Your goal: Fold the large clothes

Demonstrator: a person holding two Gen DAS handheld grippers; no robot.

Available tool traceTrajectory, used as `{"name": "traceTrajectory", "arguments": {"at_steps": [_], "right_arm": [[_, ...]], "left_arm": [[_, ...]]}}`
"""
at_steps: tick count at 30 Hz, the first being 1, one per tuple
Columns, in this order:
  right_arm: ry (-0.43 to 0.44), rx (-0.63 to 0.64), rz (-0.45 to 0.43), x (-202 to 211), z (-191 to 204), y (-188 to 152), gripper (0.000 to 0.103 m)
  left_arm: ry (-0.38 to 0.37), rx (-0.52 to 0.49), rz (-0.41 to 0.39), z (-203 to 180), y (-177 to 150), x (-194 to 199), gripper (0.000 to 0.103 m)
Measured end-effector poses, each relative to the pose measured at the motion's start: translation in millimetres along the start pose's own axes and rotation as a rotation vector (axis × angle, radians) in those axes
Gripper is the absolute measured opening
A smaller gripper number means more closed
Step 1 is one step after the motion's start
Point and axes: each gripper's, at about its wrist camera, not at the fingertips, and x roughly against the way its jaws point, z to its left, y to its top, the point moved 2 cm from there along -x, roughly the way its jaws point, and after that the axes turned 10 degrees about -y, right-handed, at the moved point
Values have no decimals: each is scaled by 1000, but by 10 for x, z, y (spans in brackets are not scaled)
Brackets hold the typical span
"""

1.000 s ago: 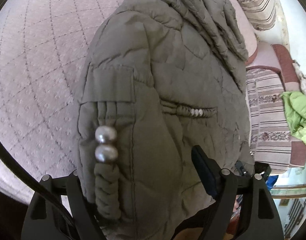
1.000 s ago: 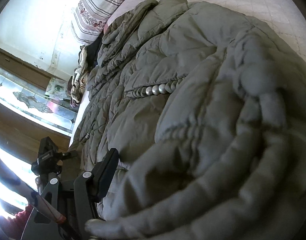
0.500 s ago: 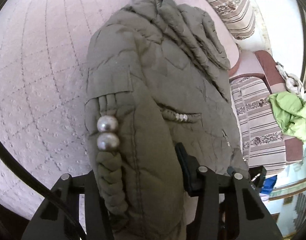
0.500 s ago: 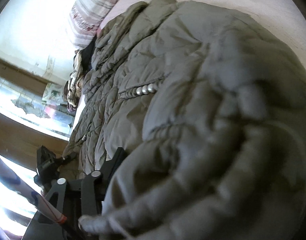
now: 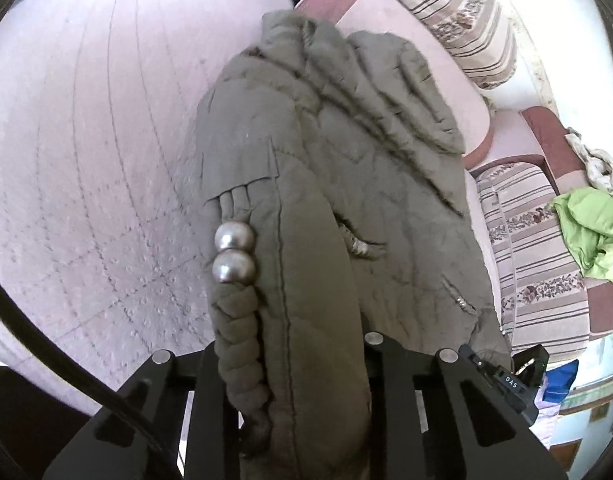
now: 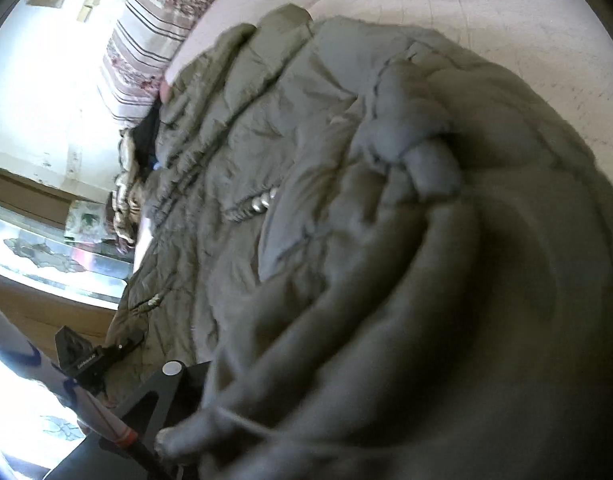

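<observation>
Both grippers, left gripper [image 5: 294, 364] and right gripper [image 6: 210, 412], are clamping a puffy olive quilted jacket [image 5: 346, 184]; its bulky padding risks slipping free ahead of them.

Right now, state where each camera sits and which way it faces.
Left wrist: on the left gripper, looking along its fingers over the olive jacket and pink bedspread toward a striped sofa; both black fingers show, fabric between them.
Right wrist: on the right gripper, low against the jacket, facing a striped cushion; one finger shows, the other is hidden.
Shared: the jacket and its pearl-trimmed pocket.
</observation>
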Motion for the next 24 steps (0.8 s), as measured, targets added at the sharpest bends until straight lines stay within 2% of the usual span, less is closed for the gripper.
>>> {"name": "traceTrajectory", "arguments": {"at_steps": [5,9,14,17,21,24], "right_arm": [[38,55,-29,270,131,-27,16],[56,91,-35,420,173,-100,16],[67,156,-43,570,341,-67,16],[87,186,-70,682,548,139,16],[91,249,-142,767,966,688,16],[66,273,-211,726,1261,1103,16]], "left_arm": [[36,-30,-5,-156,-1,139,21],[48,-20,-9,-127,-6,277,21],[24,13,-35,-109,67,406,22],[2,5,-83,-255,326,439,22],[-29,-31,-153,-518,815,447,24],[-19,-42,-200,-664,1260,325,26]]}}
